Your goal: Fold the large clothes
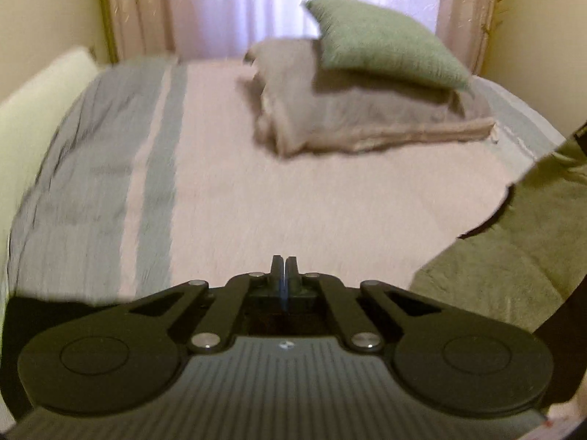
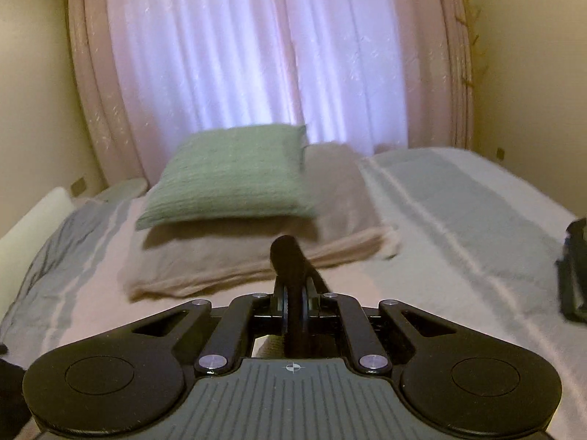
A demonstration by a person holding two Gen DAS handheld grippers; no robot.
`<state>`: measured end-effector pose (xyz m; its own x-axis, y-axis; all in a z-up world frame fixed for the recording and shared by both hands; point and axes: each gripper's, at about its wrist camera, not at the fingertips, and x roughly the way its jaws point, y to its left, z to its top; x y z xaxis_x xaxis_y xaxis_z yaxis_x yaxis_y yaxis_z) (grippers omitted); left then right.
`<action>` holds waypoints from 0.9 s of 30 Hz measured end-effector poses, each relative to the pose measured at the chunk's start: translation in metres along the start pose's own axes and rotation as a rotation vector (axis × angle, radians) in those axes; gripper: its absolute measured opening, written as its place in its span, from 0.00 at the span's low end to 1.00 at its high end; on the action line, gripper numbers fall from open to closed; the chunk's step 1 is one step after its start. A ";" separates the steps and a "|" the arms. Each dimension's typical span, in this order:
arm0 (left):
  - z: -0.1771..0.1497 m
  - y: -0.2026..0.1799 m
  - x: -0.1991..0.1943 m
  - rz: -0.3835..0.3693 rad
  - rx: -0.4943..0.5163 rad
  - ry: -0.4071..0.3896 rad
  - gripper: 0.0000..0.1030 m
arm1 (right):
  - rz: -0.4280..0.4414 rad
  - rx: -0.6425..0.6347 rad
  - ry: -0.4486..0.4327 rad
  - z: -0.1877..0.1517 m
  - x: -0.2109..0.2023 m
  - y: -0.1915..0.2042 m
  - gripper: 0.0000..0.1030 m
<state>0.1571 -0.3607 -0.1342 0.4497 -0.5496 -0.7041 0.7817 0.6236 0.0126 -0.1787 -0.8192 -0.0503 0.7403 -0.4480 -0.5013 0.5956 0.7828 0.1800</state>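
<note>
My right gripper [image 2: 292,293] is shut on a fold of black fabric [image 2: 288,253], which sticks up in a rounded tuft past its fingertips; the rest of that cloth is hidden under the gripper. My left gripper [image 1: 284,266] is shut above the bedspread [image 1: 293,201], and no cloth shows between its tips. An olive-green cloth with a dark edge [image 1: 521,256] hangs at the right of the left wrist view, apart from the left gripper. Dark patches lie under the left gripper's lower left corner; I cannot tell what they are.
A green pillow [image 2: 231,176] lies on a folded beige blanket [image 2: 238,256] near the far end of the bed, before pink curtains [image 2: 256,55]. The bedspread [image 2: 458,220] has grey stripes. A black object [image 2: 574,271] shows at the right edge.
</note>
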 end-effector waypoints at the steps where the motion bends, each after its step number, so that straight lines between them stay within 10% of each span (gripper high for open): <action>1: 0.011 -0.010 0.000 0.018 0.007 -0.016 0.00 | 0.001 0.016 0.001 0.004 0.003 -0.017 0.03; 6: 0.039 -0.065 0.015 0.068 -0.011 -0.007 0.00 | -0.010 0.090 0.002 0.020 0.004 -0.102 0.03; 17: 0.063 -0.229 0.057 -0.091 0.023 0.081 0.00 | -0.152 0.094 -0.180 0.102 -0.078 -0.221 0.03; 27: 0.074 -0.289 0.103 -0.199 0.120 0.107 0.16 | -0.338 0.176 0.001 -0.001 -0.054 -0.259 0.03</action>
<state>0.0089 -0.6386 -0.1576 0.2386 -0.5887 -0.7723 0.8986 0.4354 -0.0543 -0.3730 -0.9974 -0.0704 0.4922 -0.6679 -0.5582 0.8509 0.5045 0.1466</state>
